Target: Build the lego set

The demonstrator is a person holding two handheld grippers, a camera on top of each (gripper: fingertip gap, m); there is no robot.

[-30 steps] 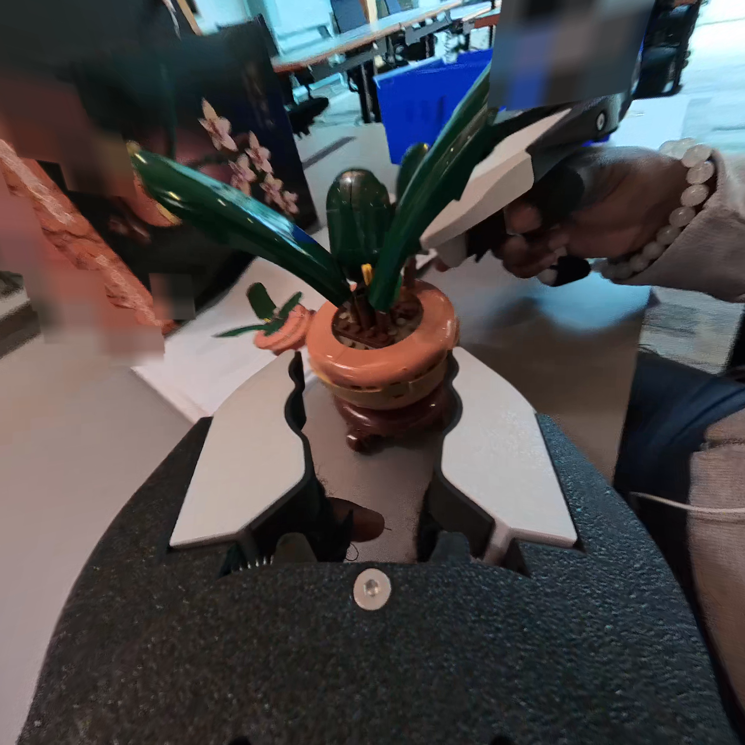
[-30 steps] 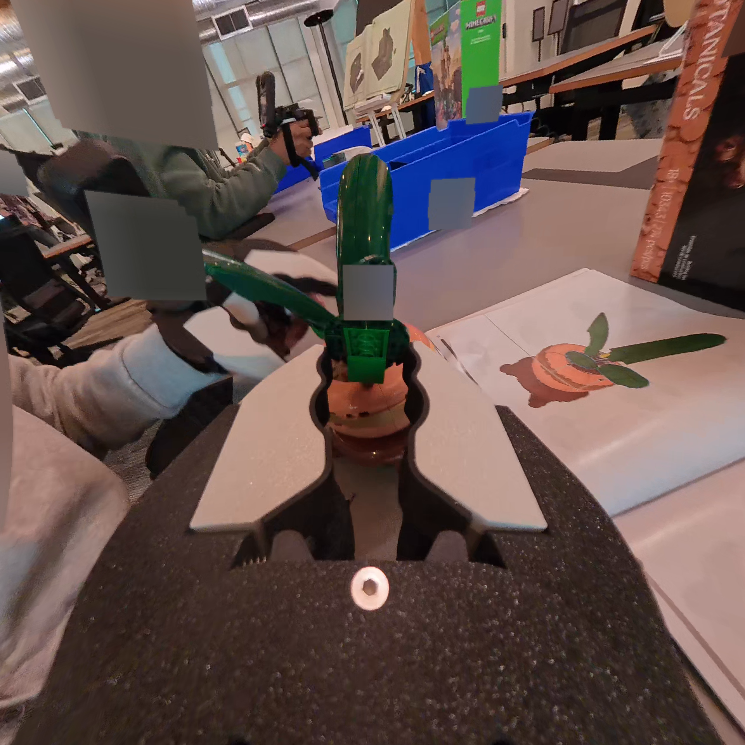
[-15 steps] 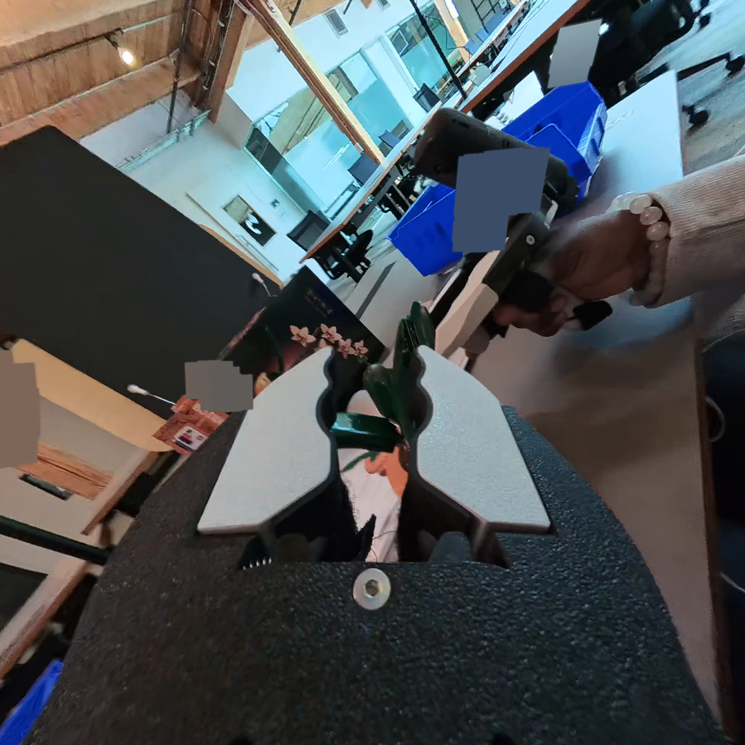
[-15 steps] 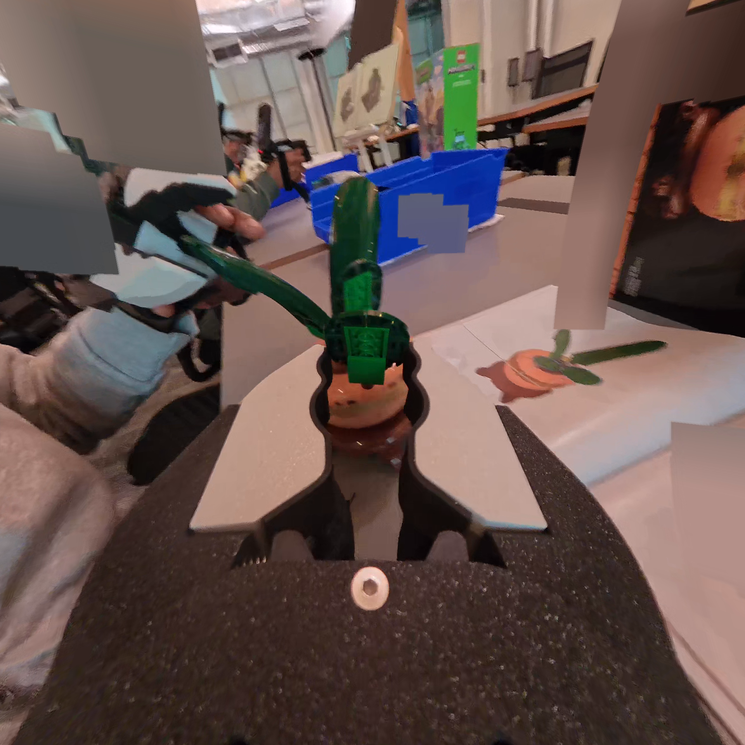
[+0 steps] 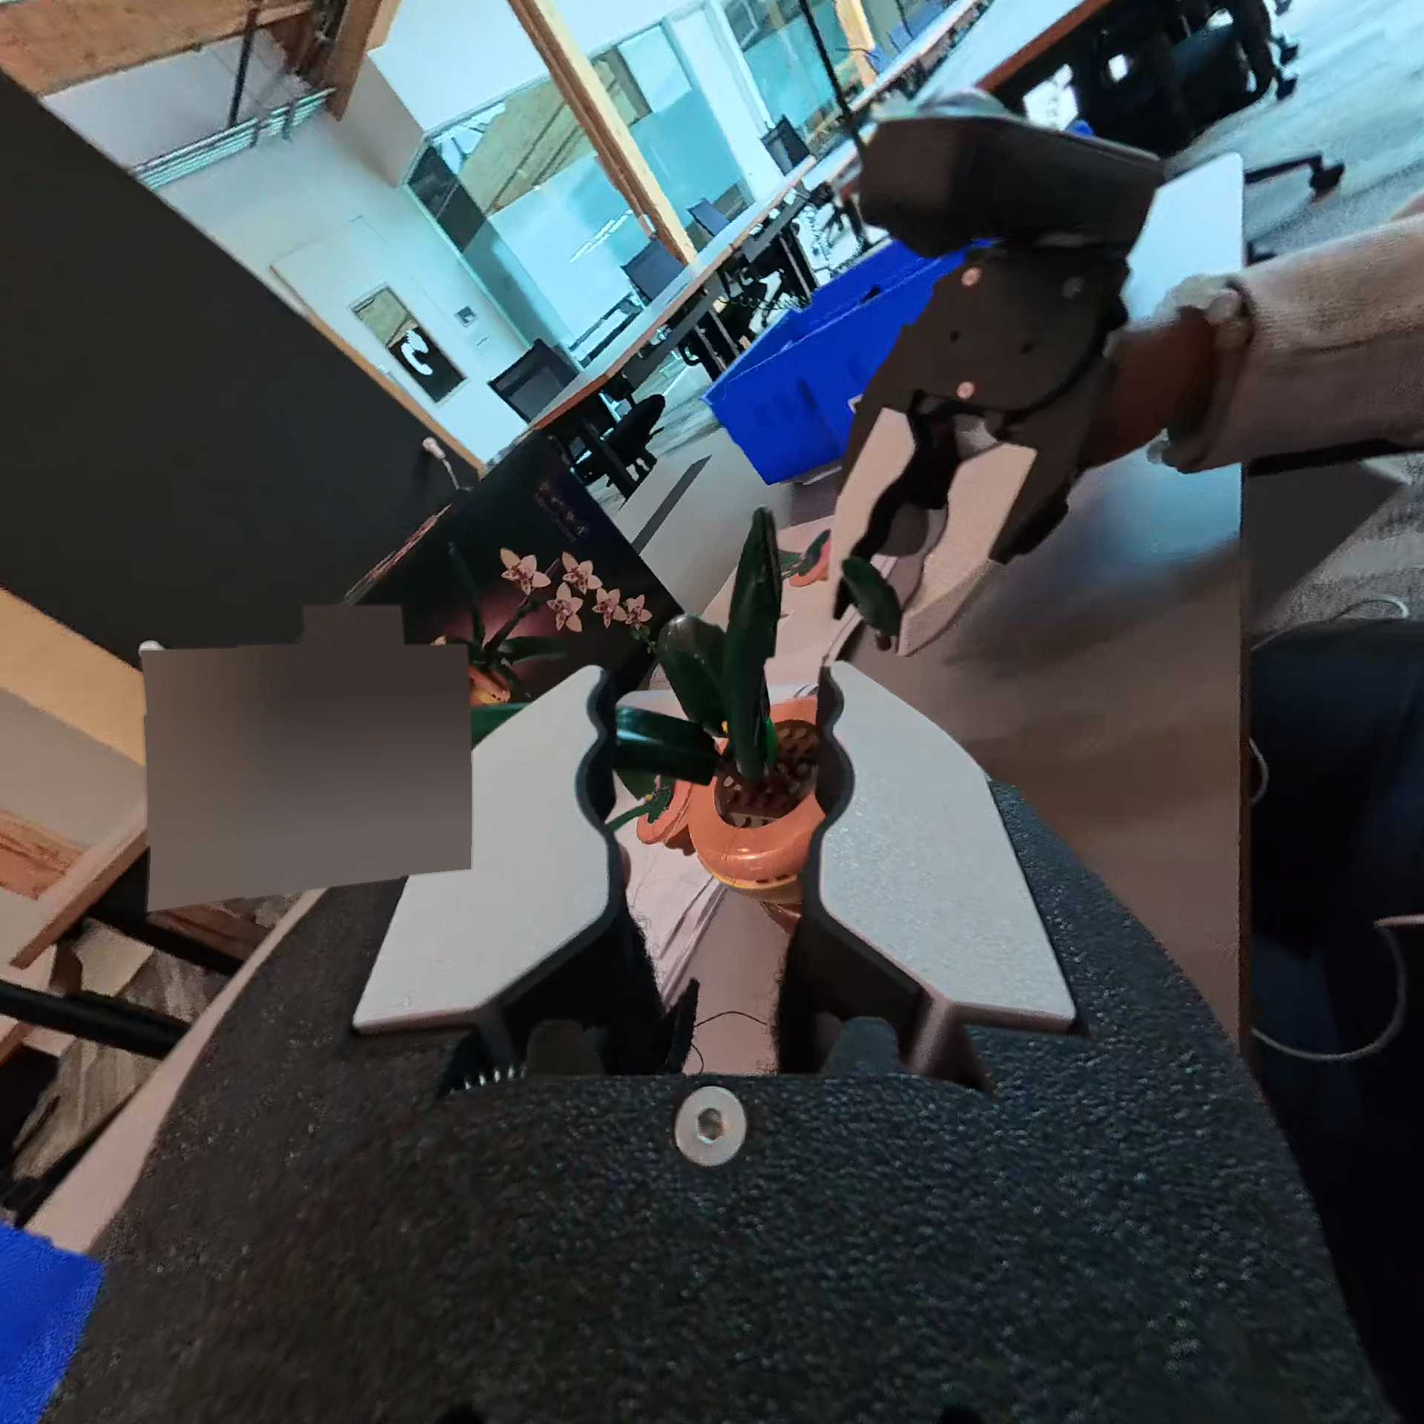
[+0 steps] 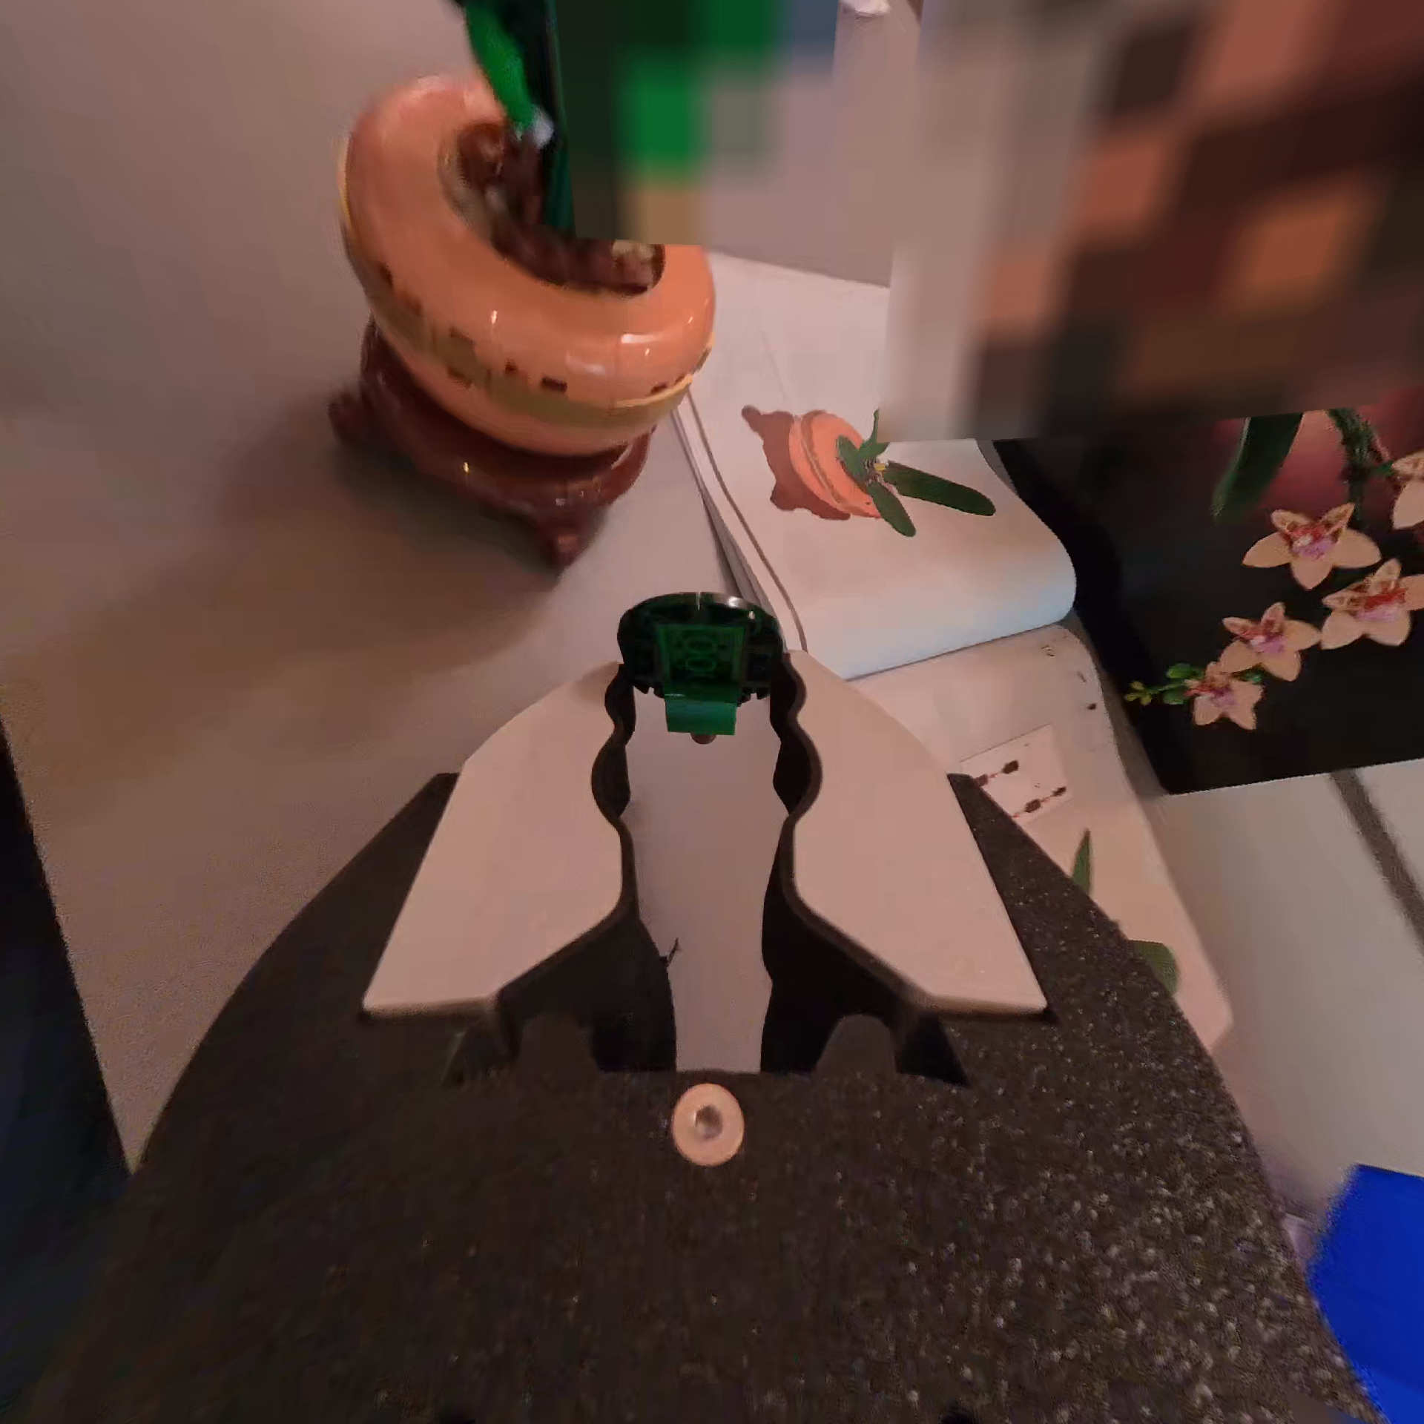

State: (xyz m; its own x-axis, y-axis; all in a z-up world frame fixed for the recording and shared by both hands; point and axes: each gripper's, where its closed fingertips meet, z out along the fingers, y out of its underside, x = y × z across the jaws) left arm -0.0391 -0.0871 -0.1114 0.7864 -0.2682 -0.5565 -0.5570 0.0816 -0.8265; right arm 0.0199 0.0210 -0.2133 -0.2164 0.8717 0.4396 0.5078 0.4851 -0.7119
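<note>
Two grippers are in view. Our right gripper [image 6: 705,693] pinches a green leaf piece [image 6: 700,651] at its fingertips, held in the air above the table [image 6: 193,616] and apart from the pot [image 6: 532,331]. Our left gripper [image 5: 713,724] is spread partway, with nothing between its fingers; whether it hangs over the pot or merely in front of it we cannot tell. The pot stands on the table on its brown base, three dark leaves [image 5: 732,655] rising from it. Just beside it lies the open booklet [image 6: 886,555], and behind that stands the box [image 6: 1271,586] with printed orchids. A blue bin [image 5: 801,393] sits farther back. Mosaic patches hide the leaves' tops in the right view.
</note>
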